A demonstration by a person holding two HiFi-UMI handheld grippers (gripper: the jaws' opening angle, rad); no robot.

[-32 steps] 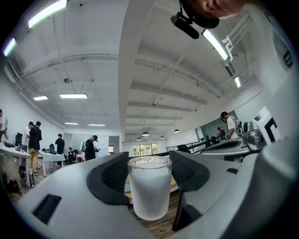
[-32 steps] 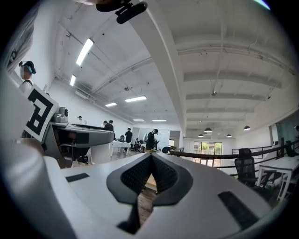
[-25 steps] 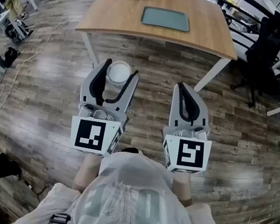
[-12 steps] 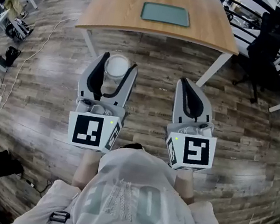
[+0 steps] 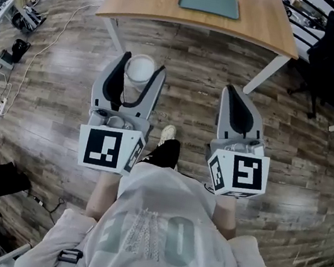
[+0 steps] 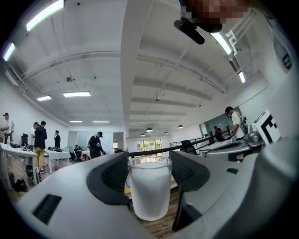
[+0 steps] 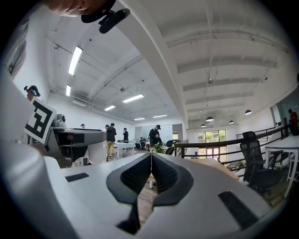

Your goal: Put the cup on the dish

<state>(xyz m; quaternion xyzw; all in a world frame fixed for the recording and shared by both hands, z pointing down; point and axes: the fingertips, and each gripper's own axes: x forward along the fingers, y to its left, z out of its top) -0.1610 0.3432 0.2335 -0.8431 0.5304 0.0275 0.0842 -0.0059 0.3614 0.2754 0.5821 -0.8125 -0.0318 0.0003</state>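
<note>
Cup (image 6: 149, 186) of frosted white glass stood upright between the fingers of the left gripper (image 5: 143, 69), whose dark pads pressed on it from both sides. It was carried in the air above the wooden plank floor (image 5: 67, 80). Whether the cup held anything could not be told through its cloudy wall. From the head view only its round rim showed between the fingertips, and the rest was hidden by the fingers.

The right gripper (image 7: 151, 158) was level with the left one, well apart from it. Its fingers were pressed together along their whole length, with nothing between them.

Well beyond both sets of fingertips stood a wooden table (image 5: 249, 29), its far edge cut off by the top of the picture. On it lay the dish (image 5: 210, 3), flat, rectangular and grey-green.

Behind the fingers, each gripper carried a cube with black and white square markers. These hid the person's hands, so only the forearms showed. One shoe (image 5: 167, 135) peeked out between the two grippers.
</note>
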